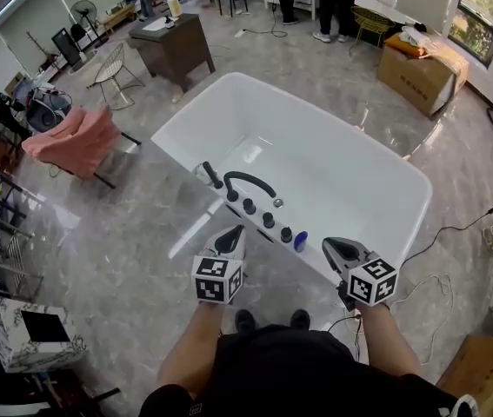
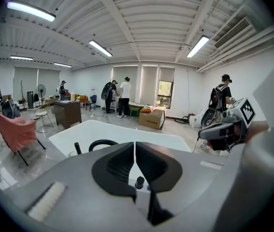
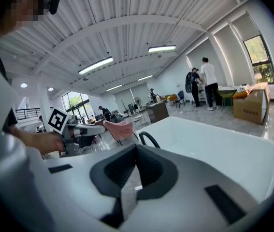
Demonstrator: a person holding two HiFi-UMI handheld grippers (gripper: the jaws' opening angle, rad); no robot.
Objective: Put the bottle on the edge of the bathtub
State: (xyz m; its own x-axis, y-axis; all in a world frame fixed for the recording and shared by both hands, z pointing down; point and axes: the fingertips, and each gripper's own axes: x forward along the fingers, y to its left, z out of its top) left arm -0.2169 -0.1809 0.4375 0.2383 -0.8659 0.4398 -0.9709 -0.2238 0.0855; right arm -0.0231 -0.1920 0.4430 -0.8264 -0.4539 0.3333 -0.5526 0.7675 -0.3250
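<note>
Blue bottle (image 1: 301, 241) upright on near rim of bathtub (image 1: 333, 172), just beside right end of black knob row (image 1: 268, 220). Black faucet (image 1: 248, 181) arches over same rim. 2 grippers hover at bathtub's near side, bottle between them, neither touching it. Left gripper (image 1: 232, 234): jaws together, nothing between. Right gripper (image 1: 334, 248): jaws together, empty.
</note>
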